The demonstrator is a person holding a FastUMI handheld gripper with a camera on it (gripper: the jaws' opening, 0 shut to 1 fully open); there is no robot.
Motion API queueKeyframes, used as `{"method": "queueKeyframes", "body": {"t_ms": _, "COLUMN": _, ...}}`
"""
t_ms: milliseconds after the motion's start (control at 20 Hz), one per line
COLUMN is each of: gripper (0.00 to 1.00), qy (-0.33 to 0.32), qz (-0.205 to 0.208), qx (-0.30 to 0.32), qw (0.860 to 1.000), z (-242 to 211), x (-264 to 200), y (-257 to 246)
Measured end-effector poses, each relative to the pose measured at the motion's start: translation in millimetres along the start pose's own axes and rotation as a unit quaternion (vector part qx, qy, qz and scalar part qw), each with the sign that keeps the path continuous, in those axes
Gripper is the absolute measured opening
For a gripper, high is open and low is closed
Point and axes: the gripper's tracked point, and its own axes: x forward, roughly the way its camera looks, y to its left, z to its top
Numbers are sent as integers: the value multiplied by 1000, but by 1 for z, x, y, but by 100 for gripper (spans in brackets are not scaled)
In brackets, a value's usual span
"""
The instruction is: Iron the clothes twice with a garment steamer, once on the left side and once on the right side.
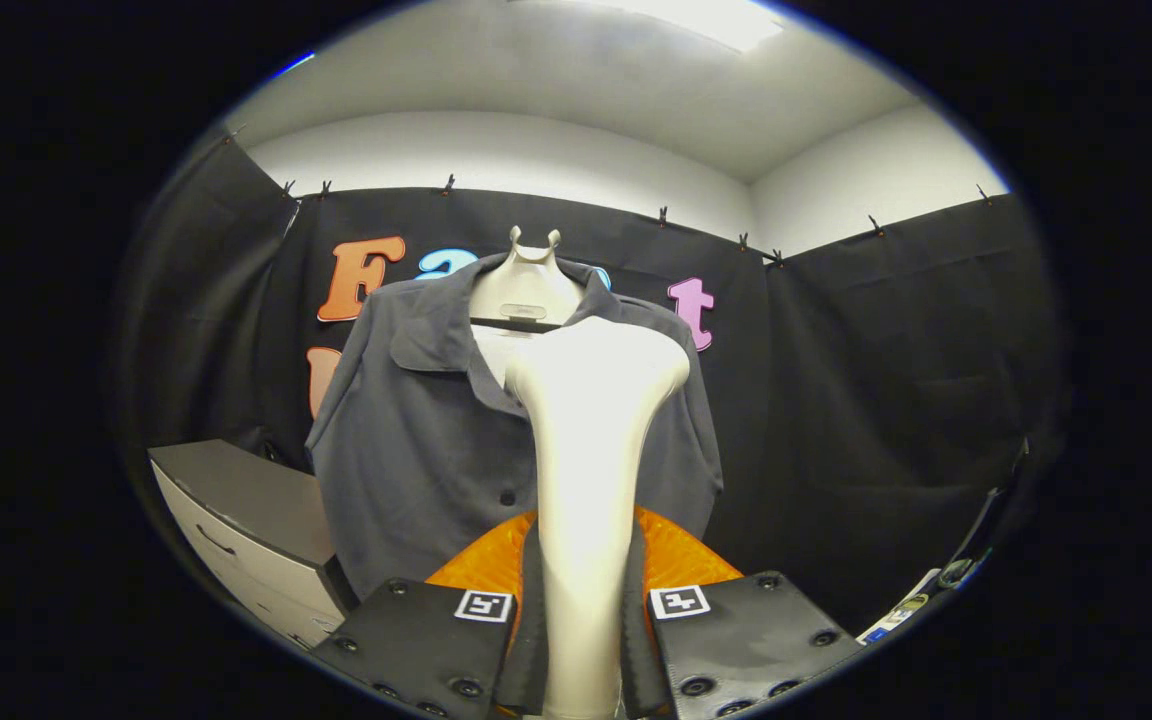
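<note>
One garment steamer [586, 450] stands upright between the two fingers of the claw [584, 640], its pale, smooth handle rising from the grip and widening into a broad rounded head that sits in front of the shirt's chest. Both fingers [436, 640] press against the handle from either side, so the claw is closed narrowly around it and holding it. One shirt [416, 430] hangs just beyond the steamer head: it is dark grey, with a spread collar, a flap pocket on the chest beside the steamer, and one dark button visible near the placket low down. The shirt is open at the neck and shows a pale form underneath. It hangs on one pale hanger stand [528, 280] whose forked top pokes up above the collar. Whether the steamer head touches the fabric cannot be told. One grey cabinet [236, 510] with pale drawer fronts stands low beside the shirt, close to the black cloth wall [886, 380]. Each finger carries one small square marker [484, 605] near the handle.
</note>
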Motion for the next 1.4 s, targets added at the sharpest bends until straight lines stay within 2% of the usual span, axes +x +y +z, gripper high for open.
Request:
{"method": "queueKeyframes", "body": {"t_ms": 250, "gripper": 36, "qy": 13, "qz": 14, "qx": 9, "qw": 1000, "z": -10, "x": 34, "y": -13}}
{"method": "queueKeyframes", "body": {"t_ms": 700, "gripper": 36, "qy": 38, "qz": 34, "qx": 19, "qw": 999, "z": -37, "x": 63, "y": -16}}
{"method": "queueKeyframes", "body": {"t_ms": 1400, "gripper": 36, "qy": 90, "qz": 33, "qx": 34, "qw": 995, "z": -102, "x": 56, "y": -13}}
